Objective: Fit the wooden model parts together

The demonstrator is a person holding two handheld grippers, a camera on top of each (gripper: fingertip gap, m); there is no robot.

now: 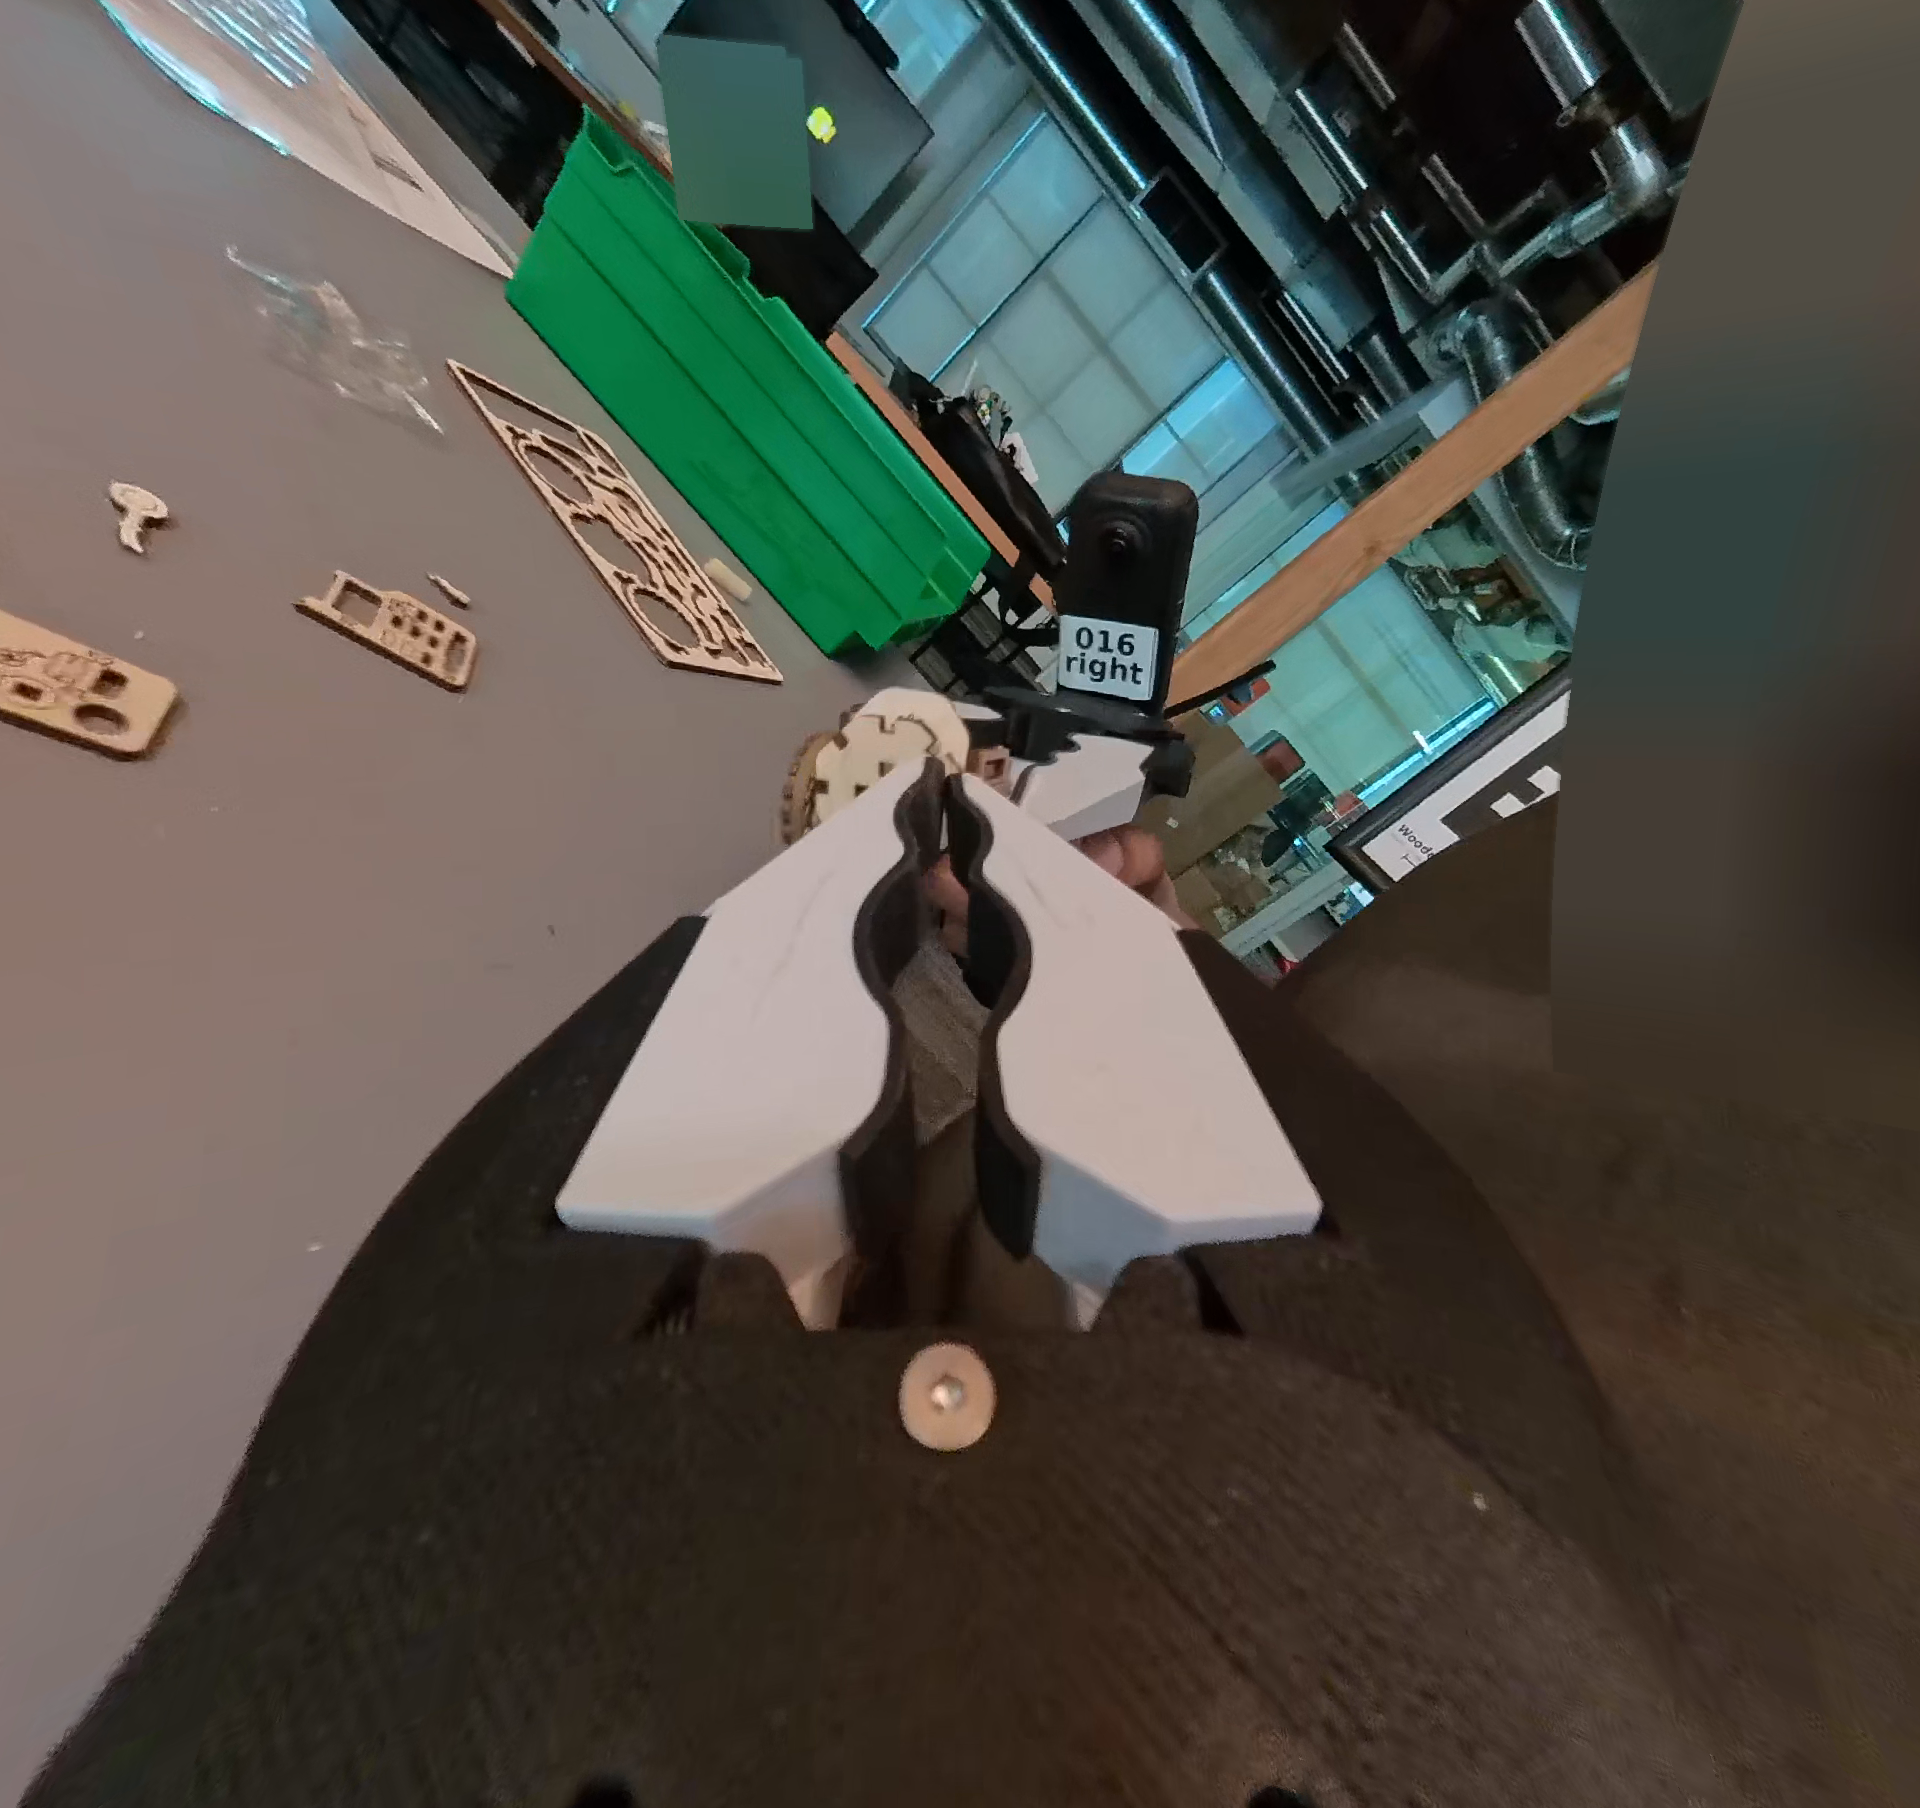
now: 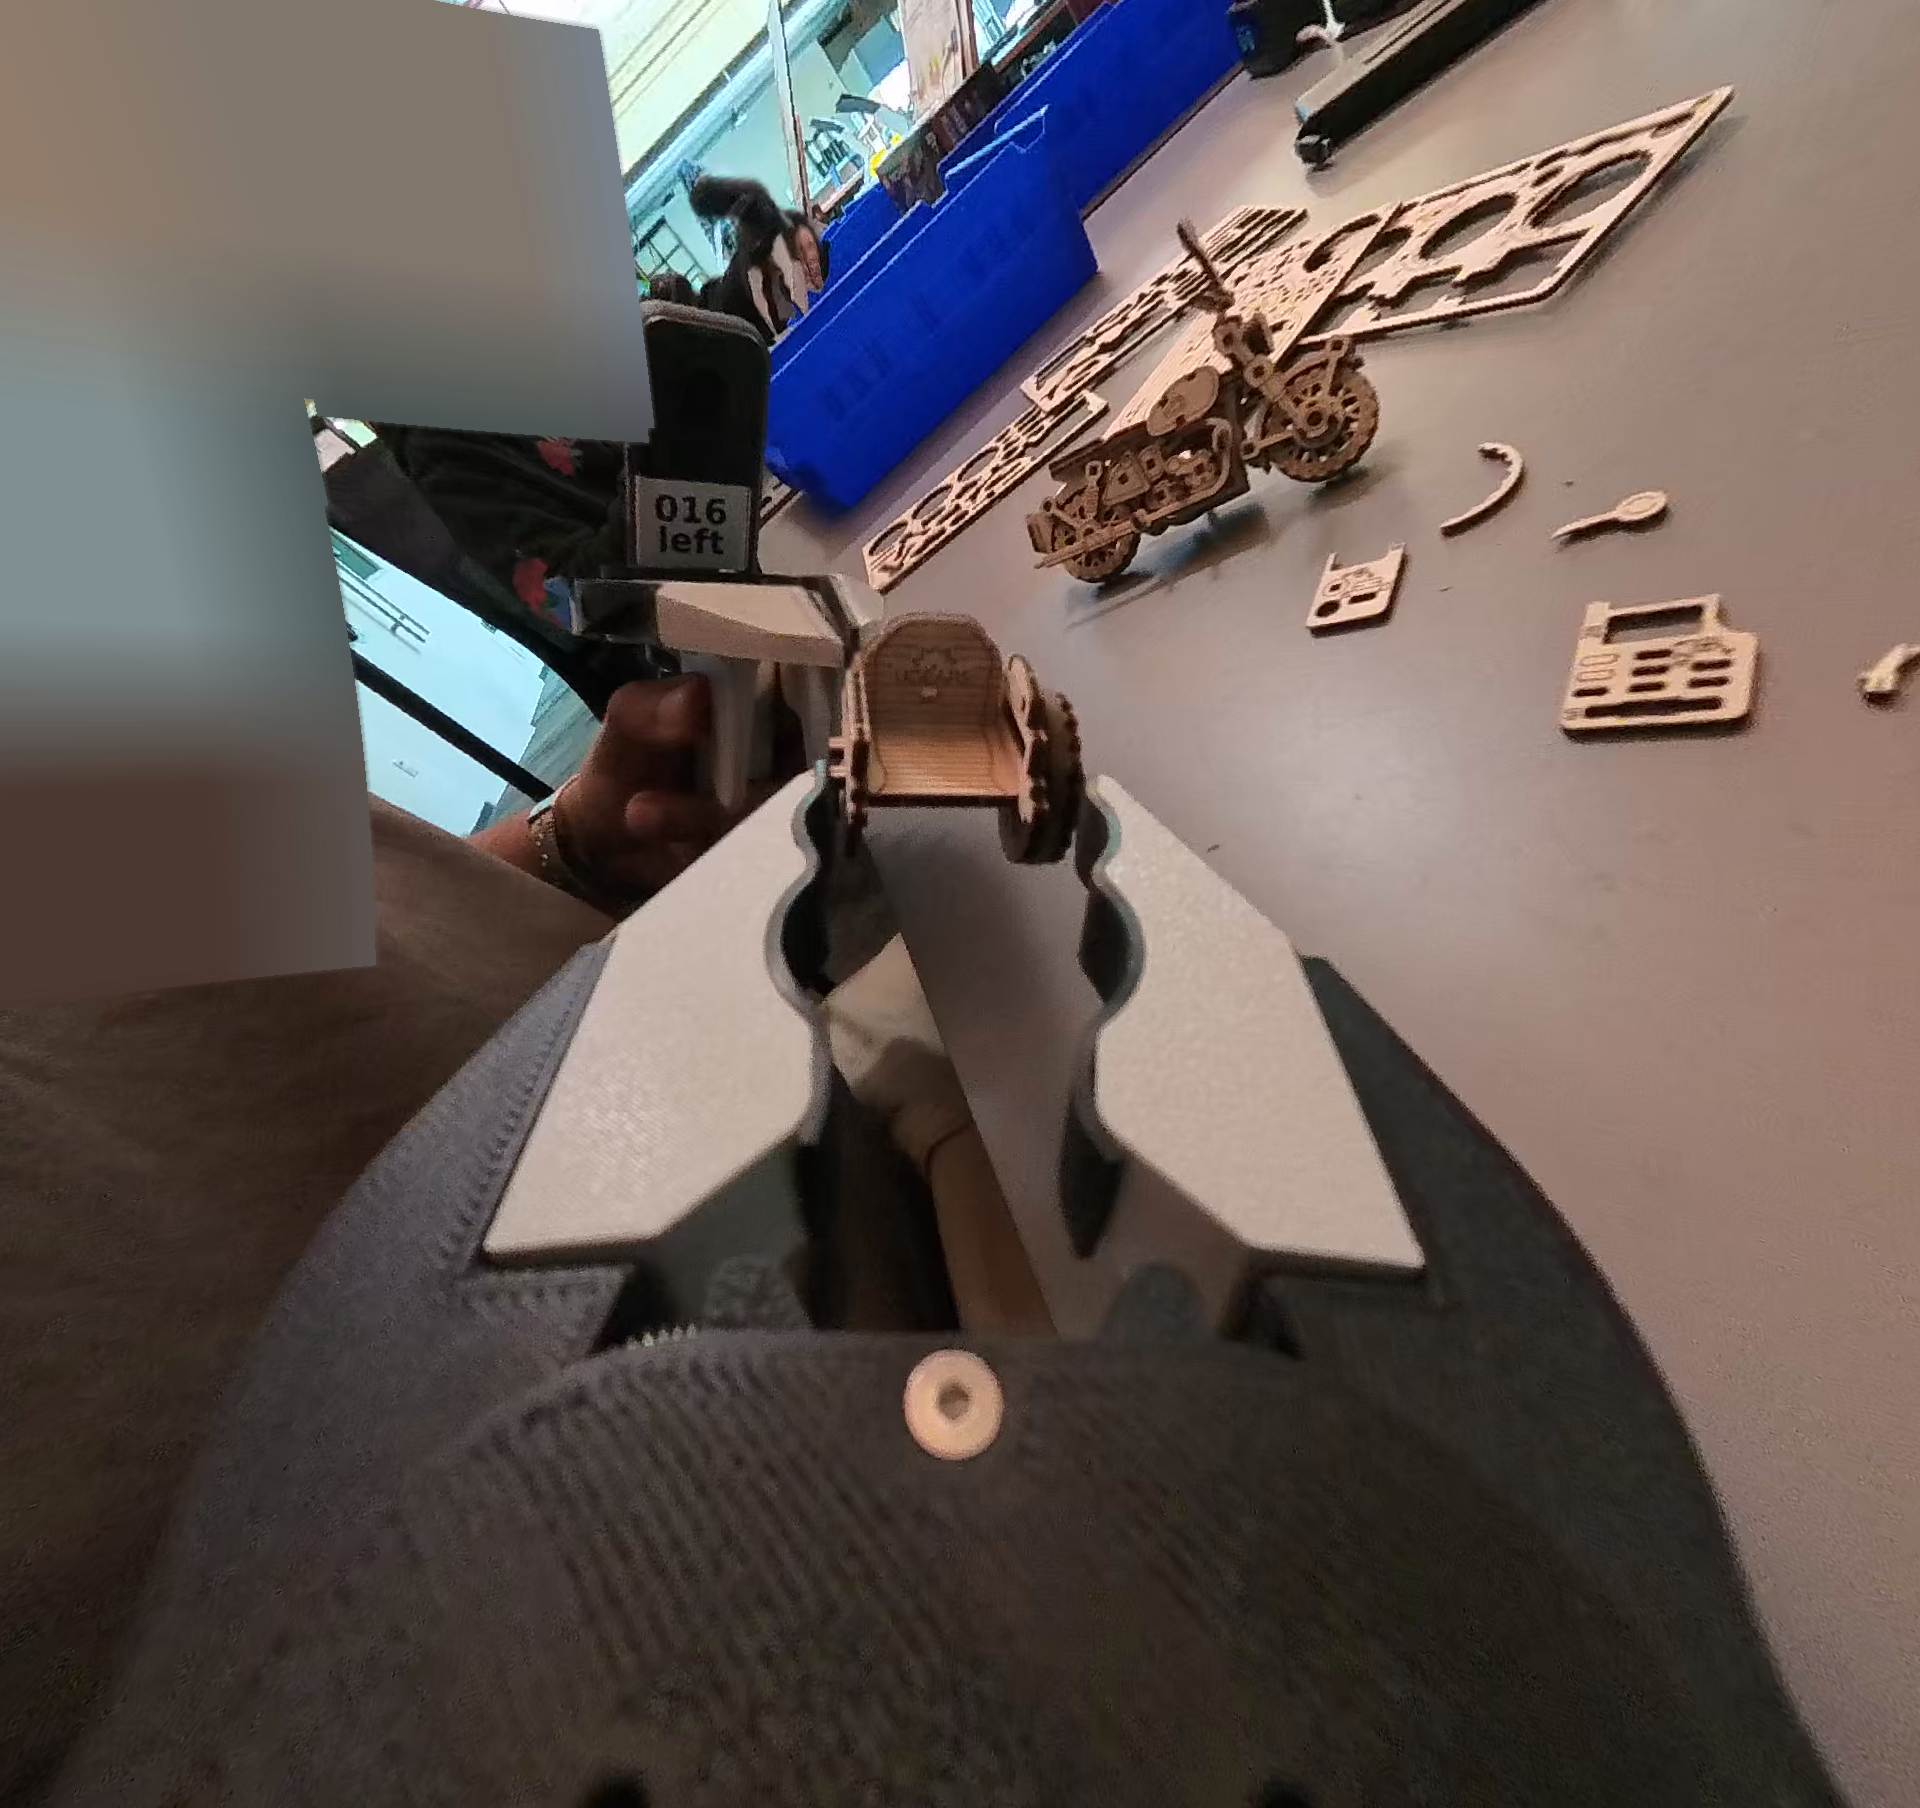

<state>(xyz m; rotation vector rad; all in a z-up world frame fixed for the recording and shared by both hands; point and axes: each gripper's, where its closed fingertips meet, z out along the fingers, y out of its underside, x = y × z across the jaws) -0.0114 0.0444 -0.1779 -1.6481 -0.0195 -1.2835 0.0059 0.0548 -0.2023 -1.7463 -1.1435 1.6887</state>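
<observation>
My right gripper (image 2: 951, 808) is shut on a small wooden sidecar (image 2: 940, 709) with a wheel on its right side and holds it above the grey table (image 2: 1455, 927). My left gripper (image 1: 940, 787) is shut, with its tips right against the sidecar (image 1: 883, 745). I cannot tell whether a thin part is pinched between the tips. The left gripper also shows in the right wrist view (image 2: 805, 709), behind the sidecar's left side. A built wooden motorcycle (image 2: 1205, 449) stands on the table farther off.
Punched-out wooden sheets (image 2: 1403, 252) lie behind the motorcycle, next to a blue bin (image 2: 935, 304). Loose wooden pieces (image 2: 1657, 667) lie at the right. In the left wrist view there are a green bin (image 1: 748, 408), a wooden sheet (image 1: 613, 522) and small parts (image 1: 395, 626). My left and right fingertips are right by each other. Both grippers' tips are roughly 20 cm from the built wooden motorcycle (image 2: 1205, 449).
</observation>
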